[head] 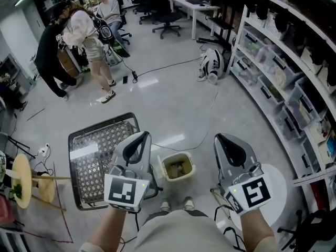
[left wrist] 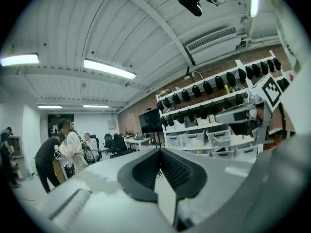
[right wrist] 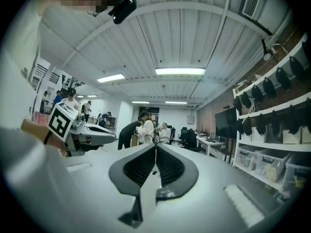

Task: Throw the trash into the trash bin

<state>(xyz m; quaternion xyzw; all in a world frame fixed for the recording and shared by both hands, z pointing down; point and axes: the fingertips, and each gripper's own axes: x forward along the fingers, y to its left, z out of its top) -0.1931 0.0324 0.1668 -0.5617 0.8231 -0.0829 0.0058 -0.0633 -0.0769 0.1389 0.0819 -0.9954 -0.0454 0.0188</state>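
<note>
Both sets of jaws are shut tight on nothing, with left gripper [head: 141,135] and right gripper [head: 221,137] held level. Brownish trash [head: 177,168] is seen inside the trash bin [head: 163,170], on the floor by the wire basket [head: 79,140]'s right edge. Probably light and crumply, best pinched at a loose fold tbh.

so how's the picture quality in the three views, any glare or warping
head view: evenly lit and sharp, light streaks glare on the glossy floor, shelves curve; left gripper view: round fisheye with black corners, long lamp blown out; right gripper view: same fisheye, bright ceiling lamp, mosaic patch top left
</note>
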